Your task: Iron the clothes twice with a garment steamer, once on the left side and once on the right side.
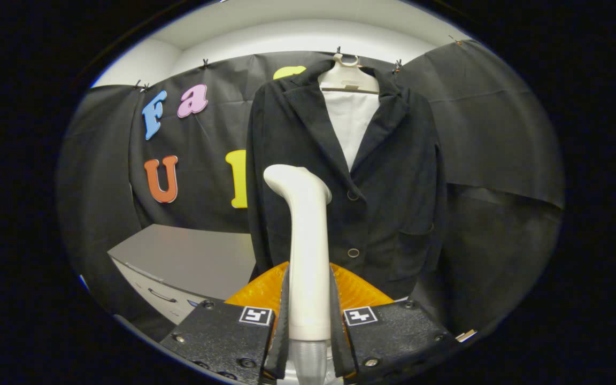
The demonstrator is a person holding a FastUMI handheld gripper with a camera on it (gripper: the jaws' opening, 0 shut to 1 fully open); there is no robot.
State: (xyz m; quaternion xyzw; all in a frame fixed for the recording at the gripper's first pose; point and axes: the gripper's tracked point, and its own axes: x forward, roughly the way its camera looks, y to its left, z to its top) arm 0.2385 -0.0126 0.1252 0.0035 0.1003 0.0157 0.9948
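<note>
A black jacket [388,176] hangs on a white hanger [348,77] against the booth's black cloth wall, with a white panel showing between its lapels. My gripper [309,305] is shut on the white handle of the garment steamer [305,235], both fingers pressing its sides. The steamer stands upright between the fingers, its curved head near the jacket's left front panel, level with the upper button [352,195]. Whether the head touches the fabric I cannot tell. A lower button [353,252] sits just right of the handle.
A grey cabinet [190,256] with a drawer handle stands low, left of the jacket. An orange ribbed object [361,291] lies just beyond the fingers, behind the steamer handle. The black cloth wall [500,160] drapes on both sides of the jacket.
</note>
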